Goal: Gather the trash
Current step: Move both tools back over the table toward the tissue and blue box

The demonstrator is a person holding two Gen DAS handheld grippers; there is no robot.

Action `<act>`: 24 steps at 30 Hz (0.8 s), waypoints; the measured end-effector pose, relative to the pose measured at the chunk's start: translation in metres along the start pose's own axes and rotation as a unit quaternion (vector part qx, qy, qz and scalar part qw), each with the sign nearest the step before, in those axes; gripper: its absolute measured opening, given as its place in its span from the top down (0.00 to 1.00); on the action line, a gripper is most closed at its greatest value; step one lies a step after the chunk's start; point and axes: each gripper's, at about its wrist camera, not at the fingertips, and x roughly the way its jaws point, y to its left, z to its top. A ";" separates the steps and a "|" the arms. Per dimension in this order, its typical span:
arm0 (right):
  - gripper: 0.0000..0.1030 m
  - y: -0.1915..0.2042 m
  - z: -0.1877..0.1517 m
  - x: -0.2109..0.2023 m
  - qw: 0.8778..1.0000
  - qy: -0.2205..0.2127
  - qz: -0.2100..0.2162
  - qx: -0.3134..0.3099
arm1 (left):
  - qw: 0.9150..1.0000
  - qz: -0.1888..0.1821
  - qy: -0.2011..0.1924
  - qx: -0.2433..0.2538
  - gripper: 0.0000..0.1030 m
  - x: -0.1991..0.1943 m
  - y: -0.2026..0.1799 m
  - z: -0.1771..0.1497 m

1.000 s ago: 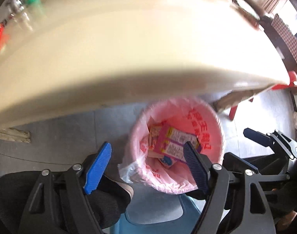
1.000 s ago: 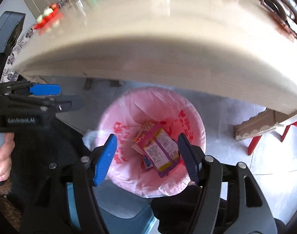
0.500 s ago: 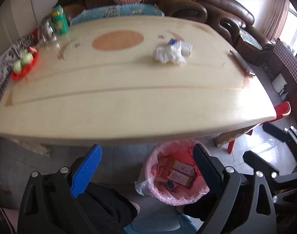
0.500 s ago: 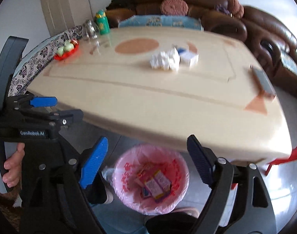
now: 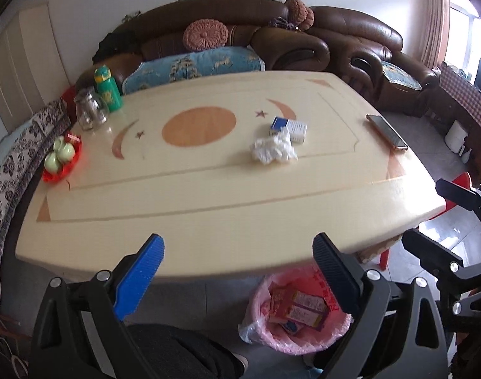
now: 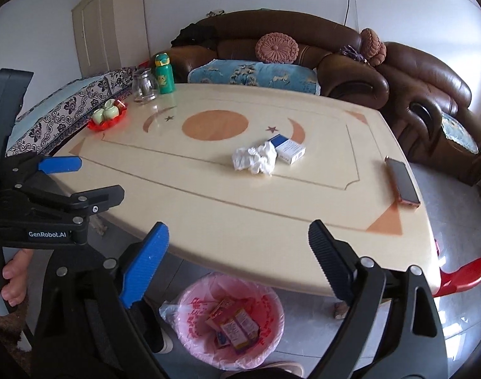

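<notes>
A crumpled white tissue and a small blue-and-white box lie together right of the cream table's middle. A pink-lined trash bin stands on the floor under the near table edge and holds several colourful cartons. My left gripper is open and empty, above the near edge. My right gripper is open and empty, also at the near edge. The left gripper also shows at the left of the right wrist view.
A phone lies near the table's right edge. A green bottle, a glass jar and a red tray of green cups stand at the far left. Brown sofas sit behind. A red stool stands at the right.
Both grippers rose from just above the bin to above the table's near edge. The tabletop with the tissue and box has come into full view. Both stayed open and empty.
</notes>
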 end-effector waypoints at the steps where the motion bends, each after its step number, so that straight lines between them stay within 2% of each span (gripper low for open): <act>1: 0.15 -0.003 0.003 0.000 1.000 -0.001 0.000 0.000 | 1.000 -0.001 0.001 0.000 0.10 0.001 -0.001 0.003; 13: 0.14 -0.040 0.034 0.038 1.000 0.009 -0.006 0.003 | 1.000 -0.017 0.010 0.015 0.10 0.044 -0.008 0.040; 20: 0.14 -0.061 0.050 0.070 1.000 0.025 -0.010 -0.003 | 0.999 -0.003 0.021 0.039 0.10 0.076 -0.012 0.056; 24: 0.14 -0.072 0.058 0.092 0.999 0.036 -0.004 -0.004 | 0.998 -0.016 0.026 0.051 0.10 0.095 -0.018 0.067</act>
